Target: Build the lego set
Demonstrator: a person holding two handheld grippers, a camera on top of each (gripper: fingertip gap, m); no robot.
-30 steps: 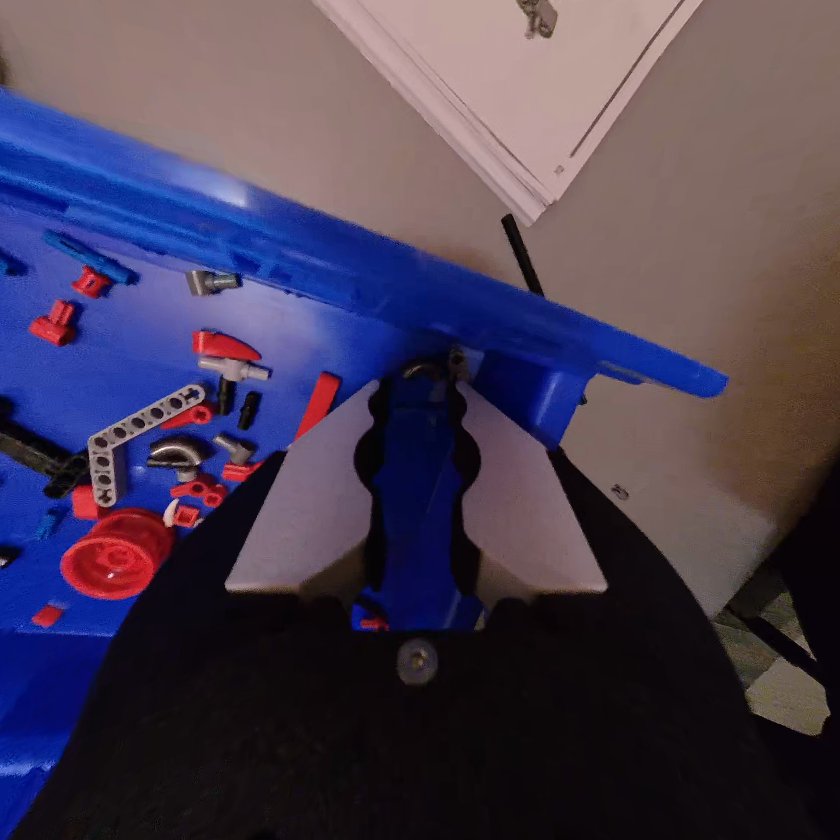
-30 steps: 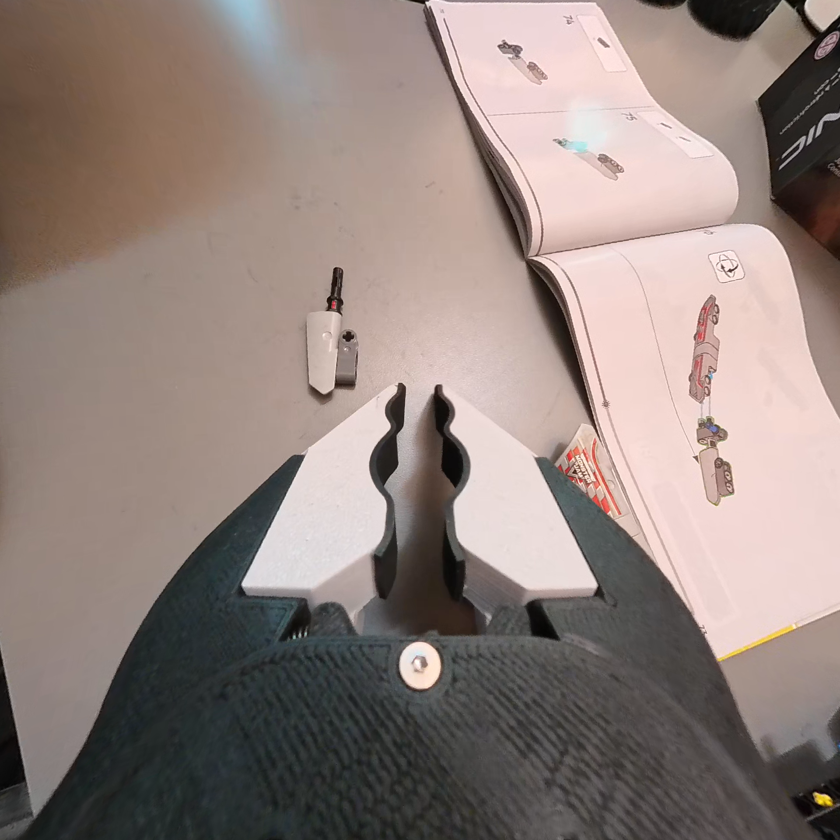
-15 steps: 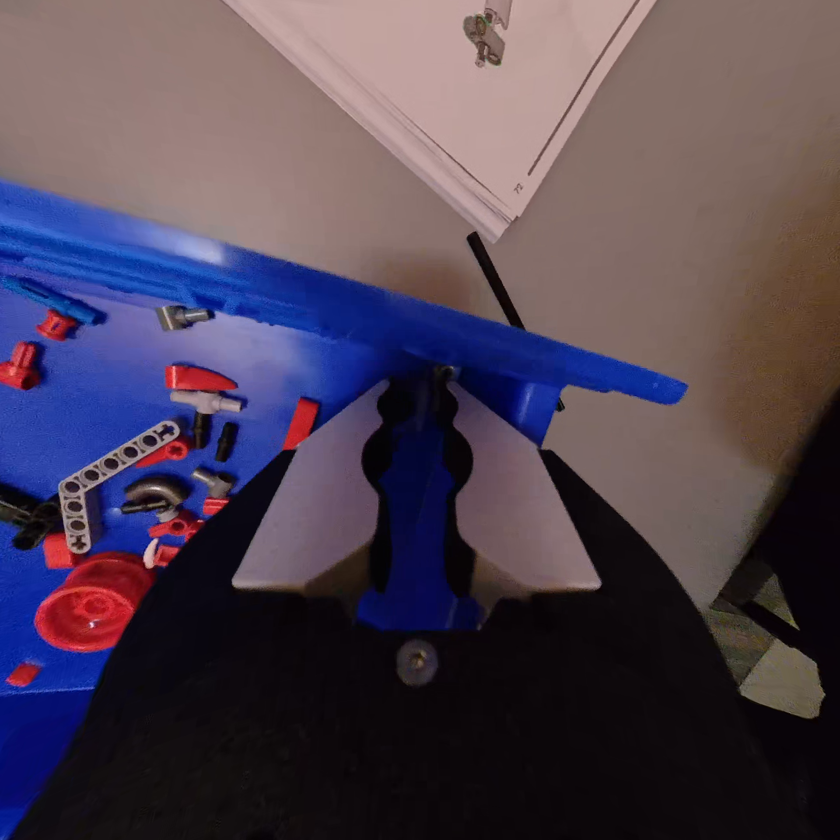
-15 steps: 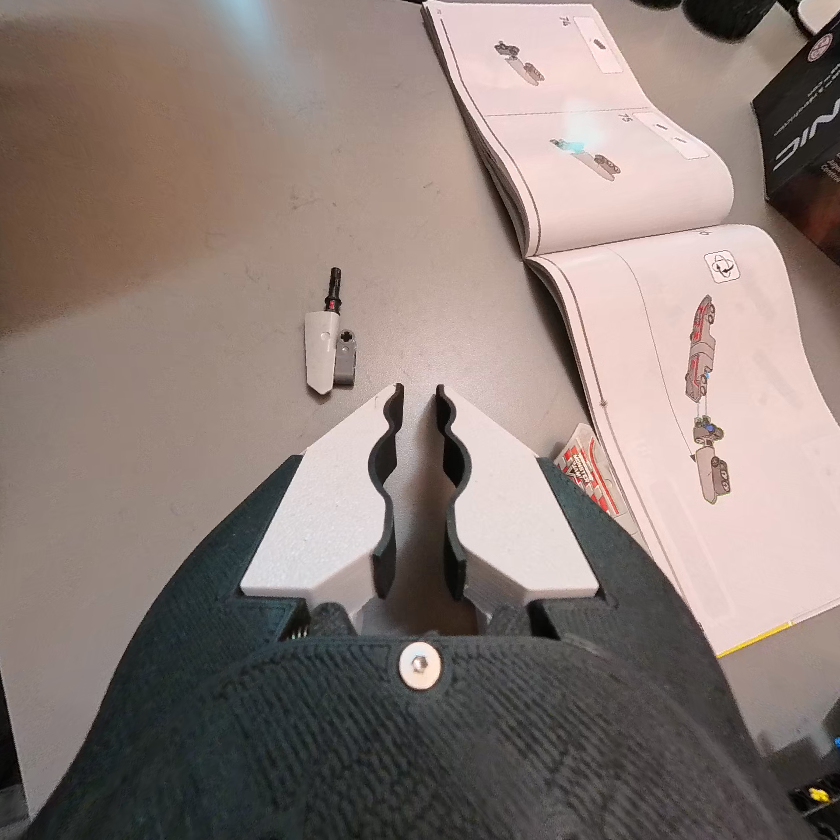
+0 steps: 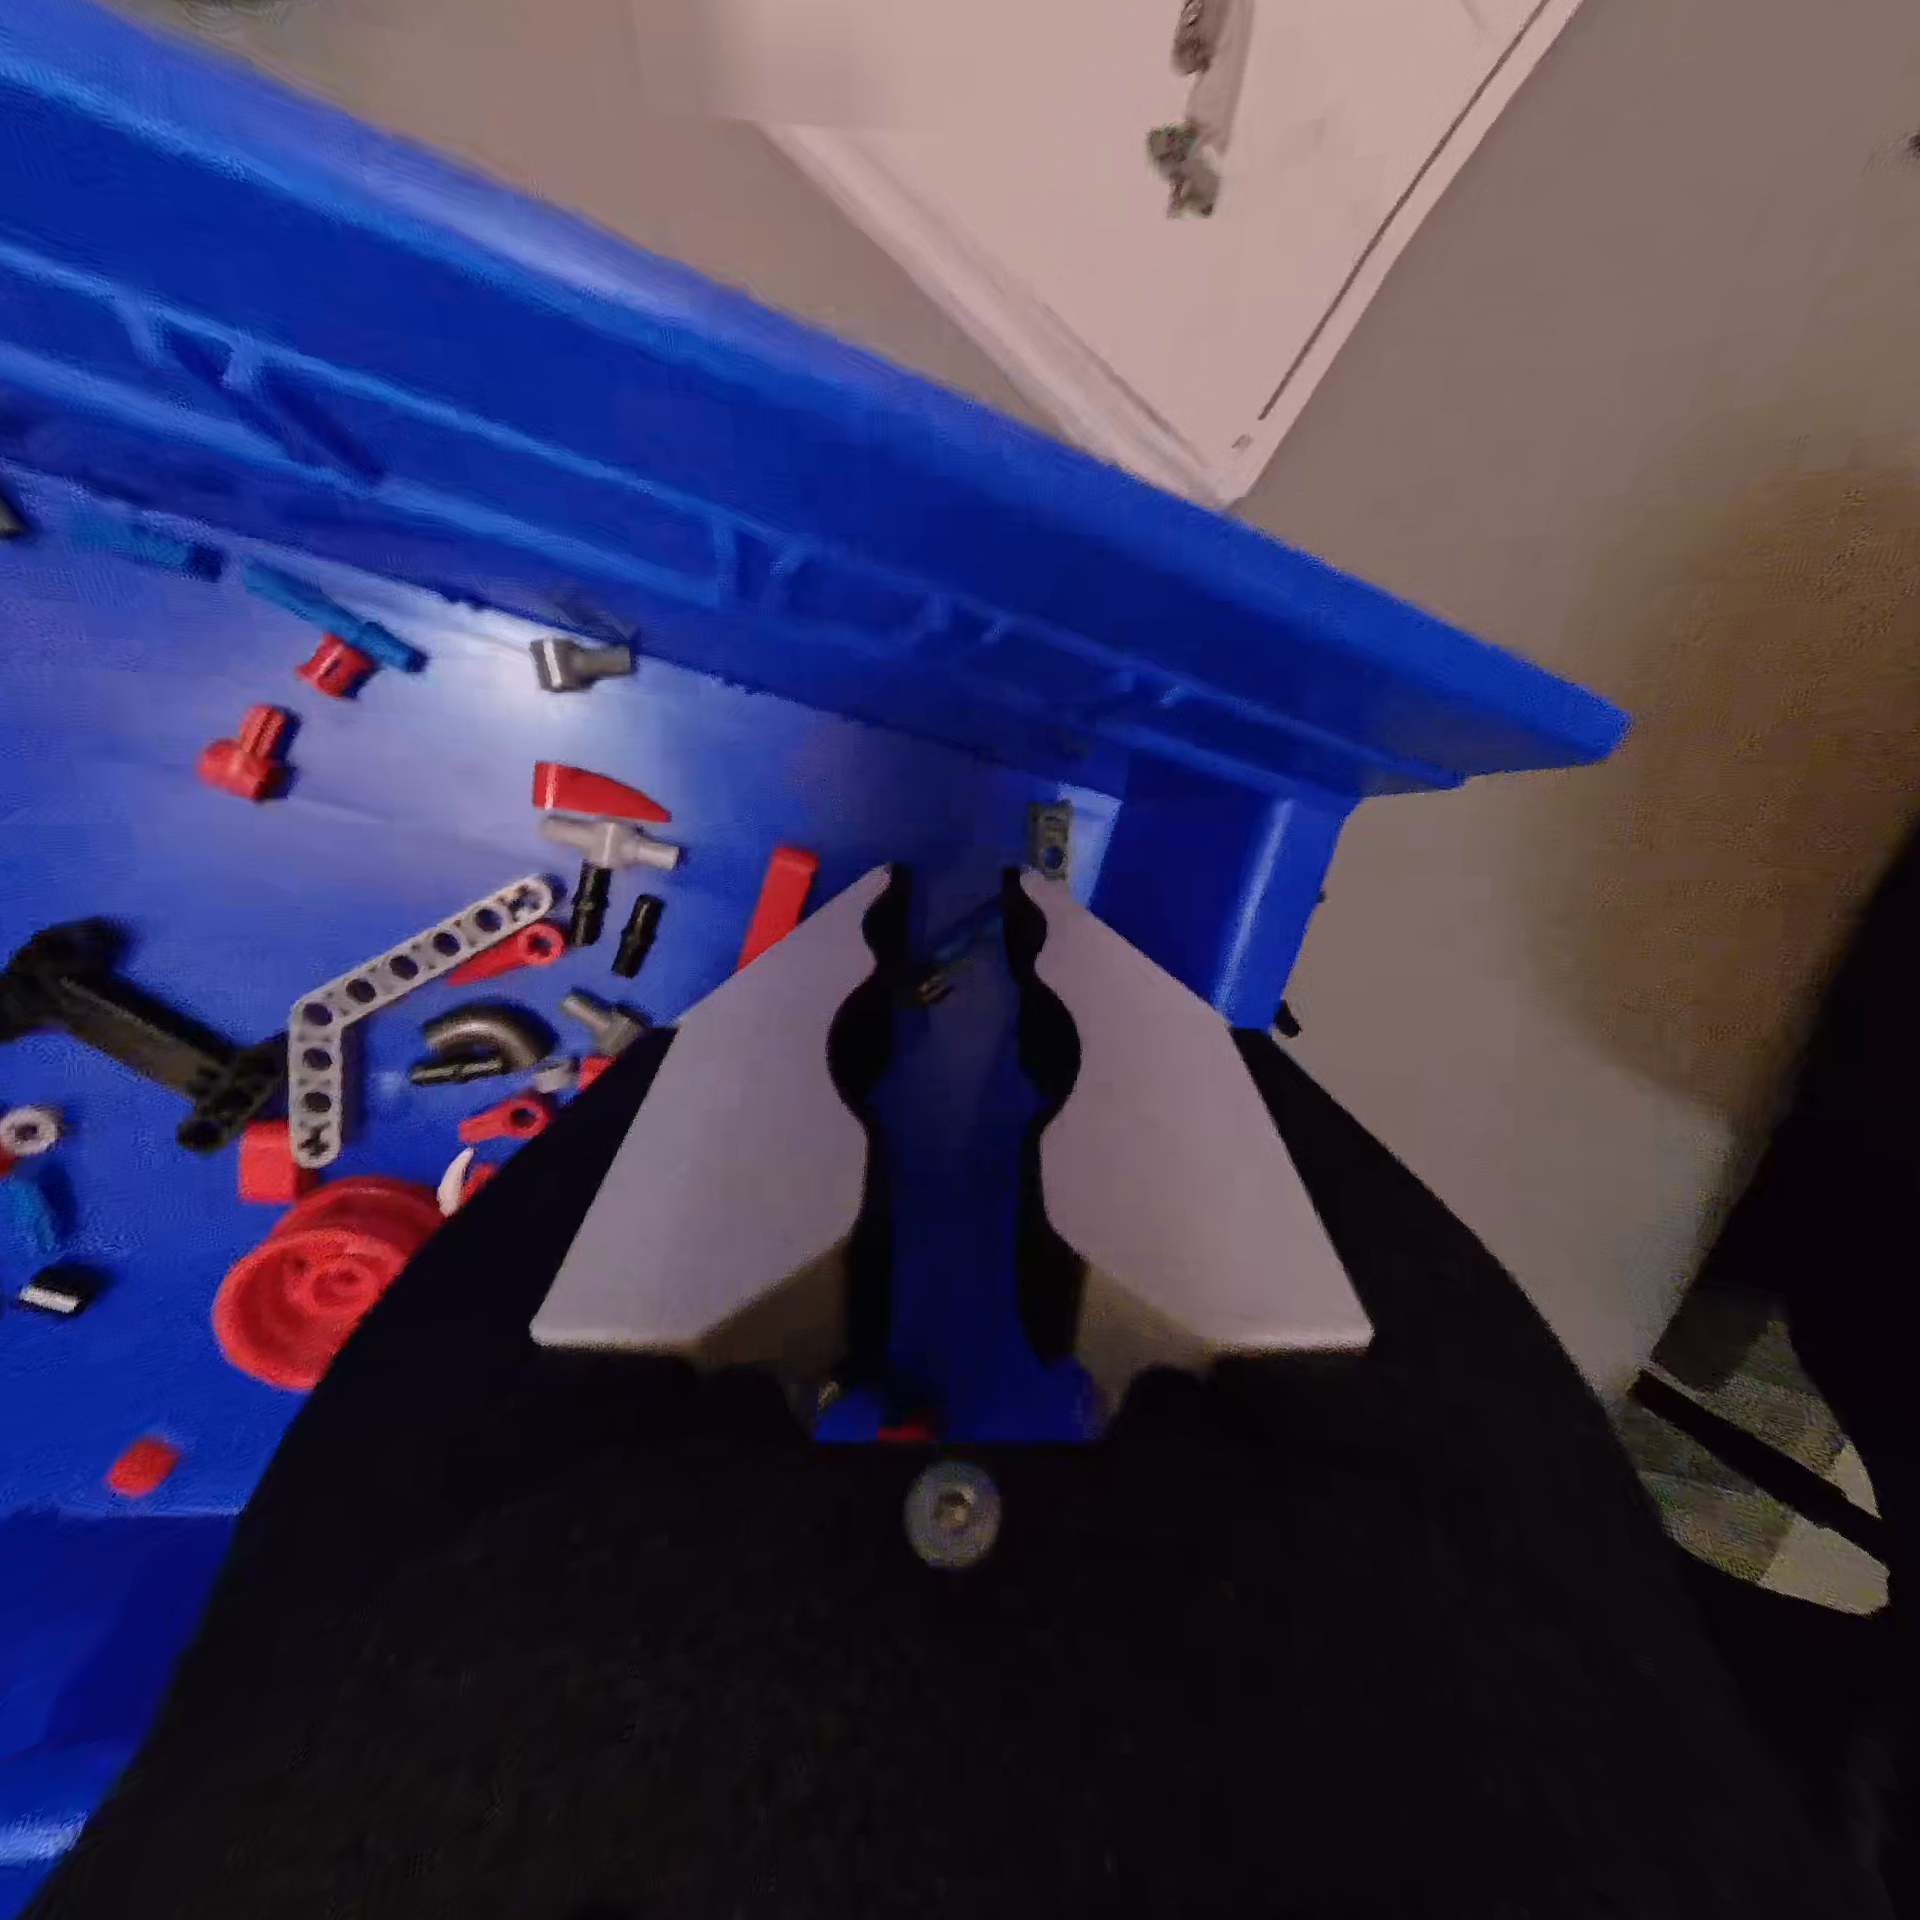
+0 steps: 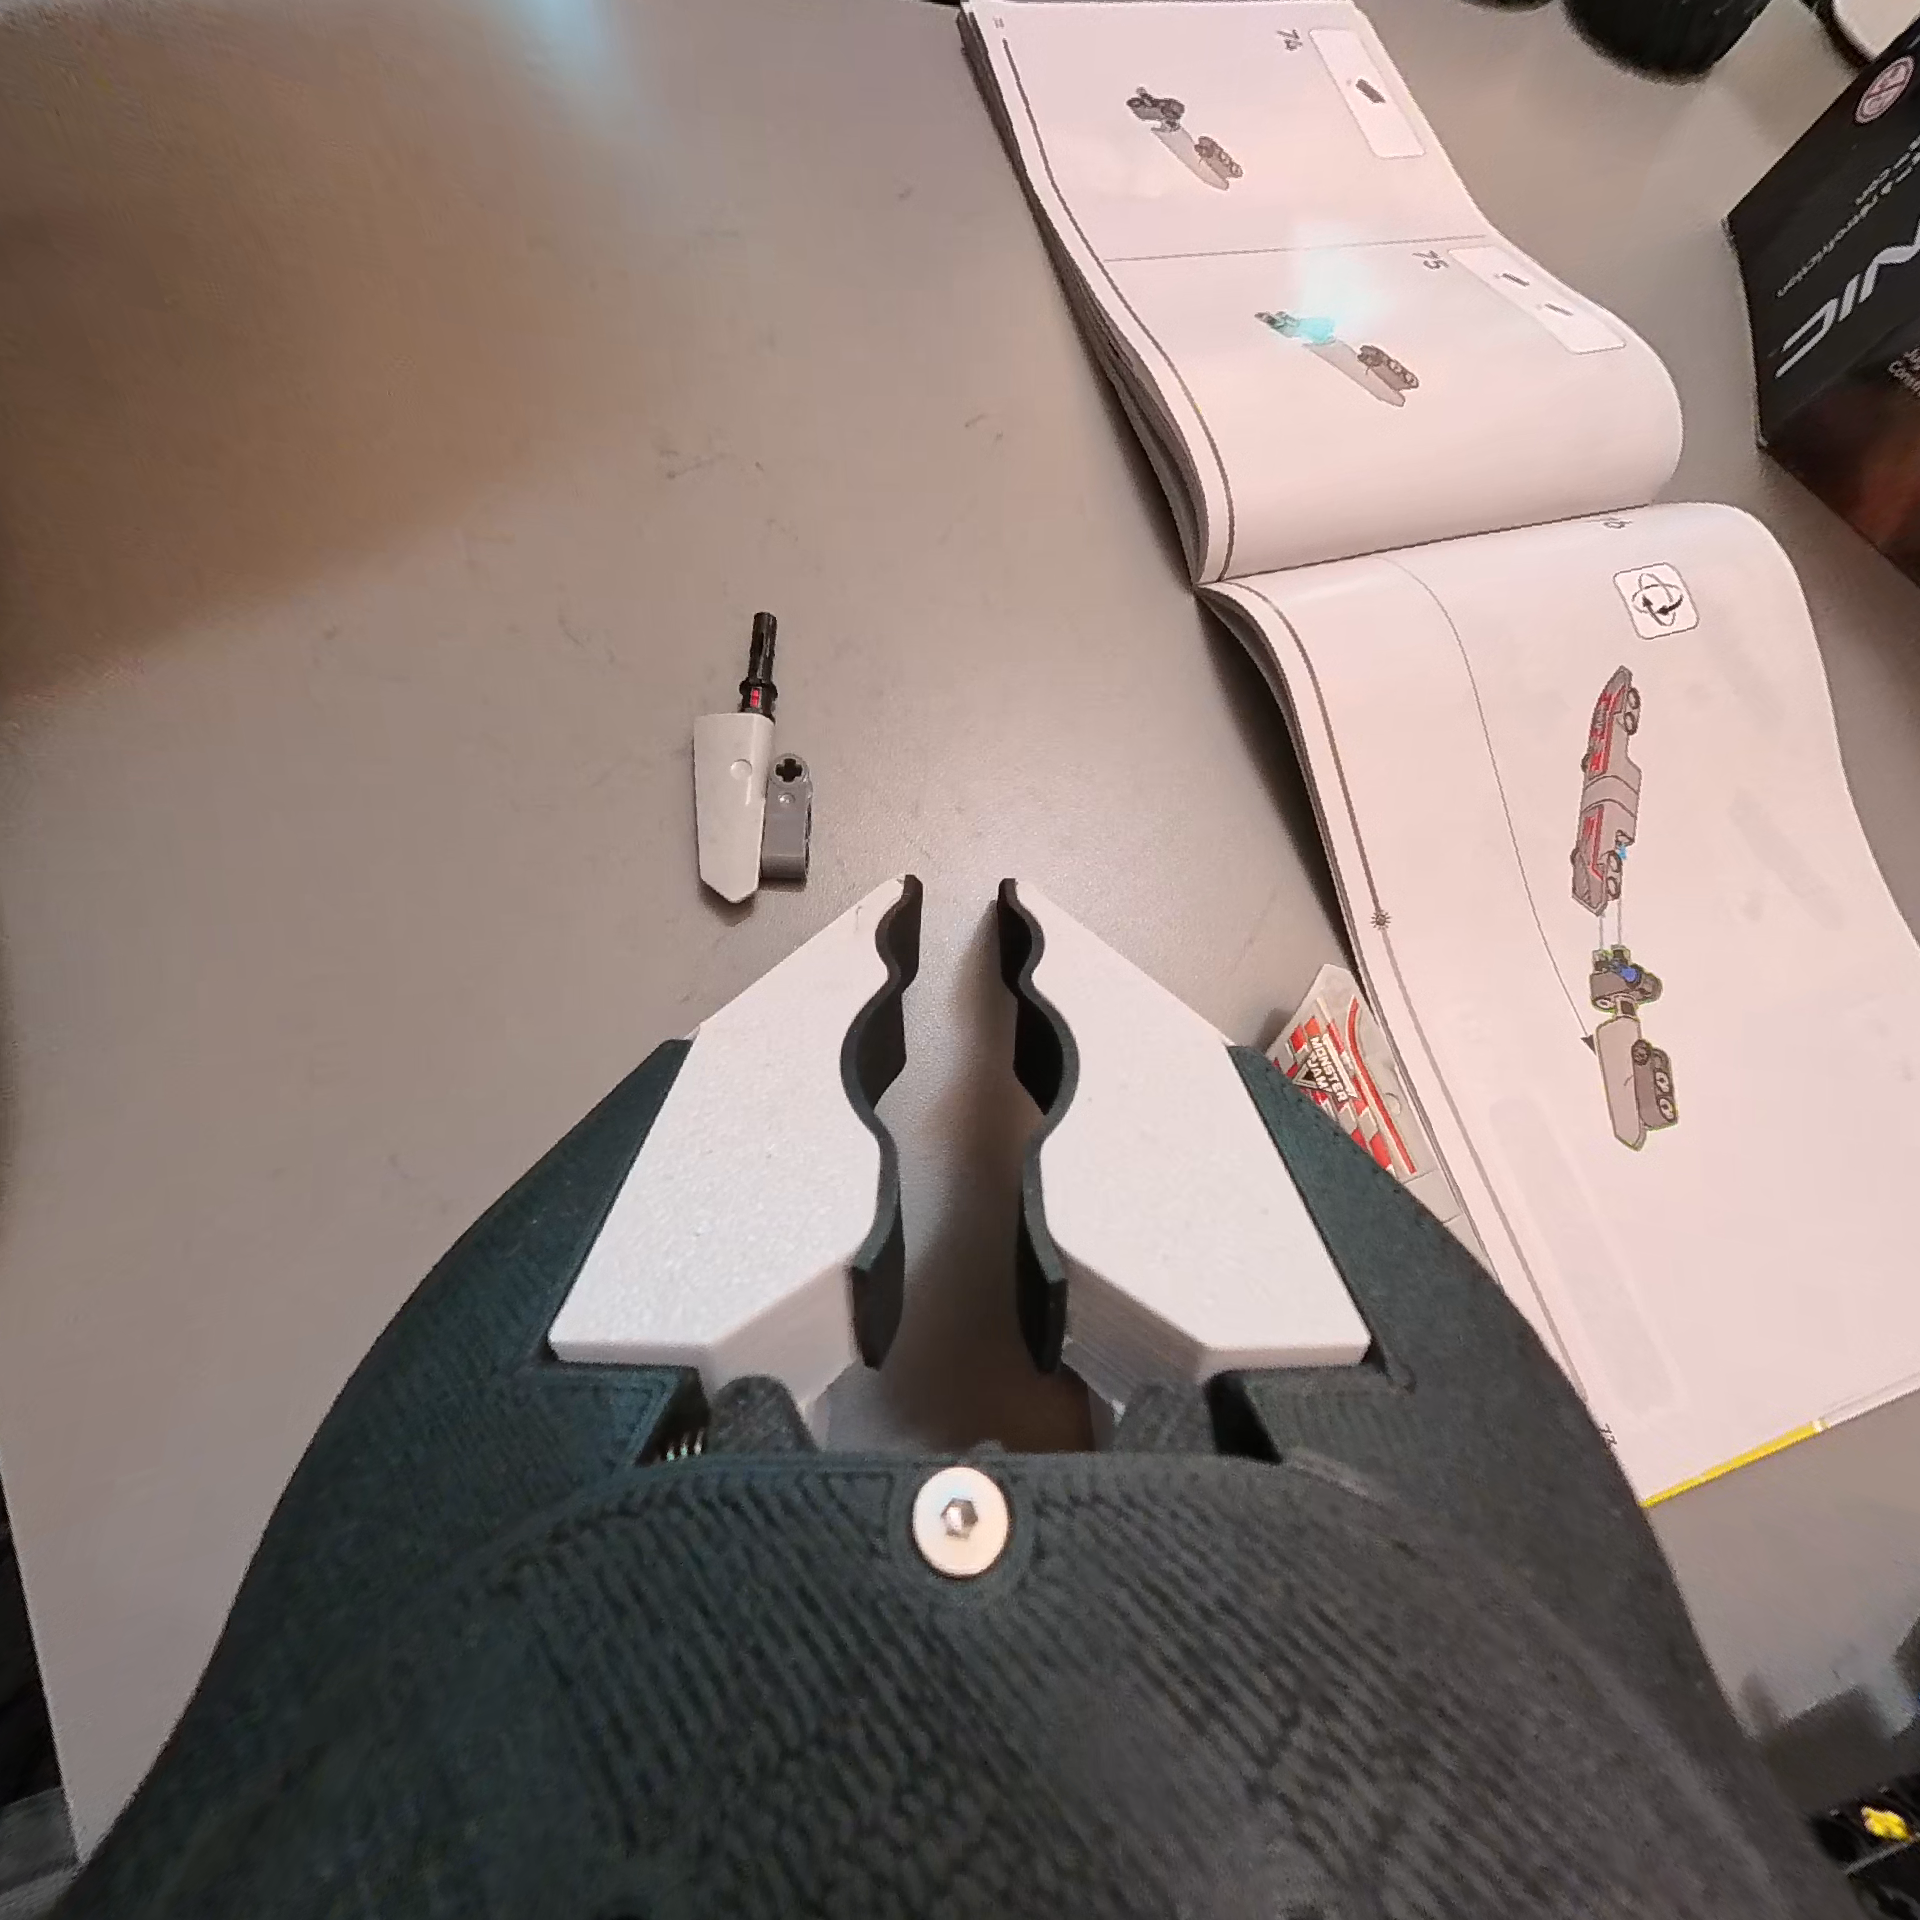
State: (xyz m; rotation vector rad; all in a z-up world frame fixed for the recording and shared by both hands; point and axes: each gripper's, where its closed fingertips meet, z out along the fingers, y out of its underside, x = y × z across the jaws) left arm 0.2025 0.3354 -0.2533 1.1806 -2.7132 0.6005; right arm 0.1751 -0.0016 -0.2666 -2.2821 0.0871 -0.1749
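Lego parts lie scattered in the blue bin (image 5: 727, 582), whose ribbed rim runs from 9 toward 3 o'clock across the left wrist view. Instruction booklet (image 6: 1558, 727) sits open on the grey table (image 6: 416, 416) at 1–3 o'clock in the right wrist view, black box (image 6: 1849, 260) beyond it at 2 o'clock. Left gripper (image 5: 951, 883) is over the bin's corner, jaws spread with a narrow gap and nothing between them (view blurred). Right gripper (image 6: 956, 894) is low over the table, jaws slightly apart, pinching nothing. Red wheel hub (image 5: 312, 1278) at 8 o'clock of the left gripper. Sticker sheet (image 6: 1340, 1081) tucked beside the booklet edge, at 3 o'clock of the right gripper. Grey angled beam (image 5: 395, 997) at 9 o'clock in the bin, near a black connector (image 5: 135, 1029). Small sub-assembly (image 6: 748, 800) (light grey panel, dark grey connector, black pin) rests on the table at 11 o'clock, near the right gripper's tips but apart. Small grey piece (image 5: 1049, 836) lies against the bin wall just beyond the left gripper's tip.
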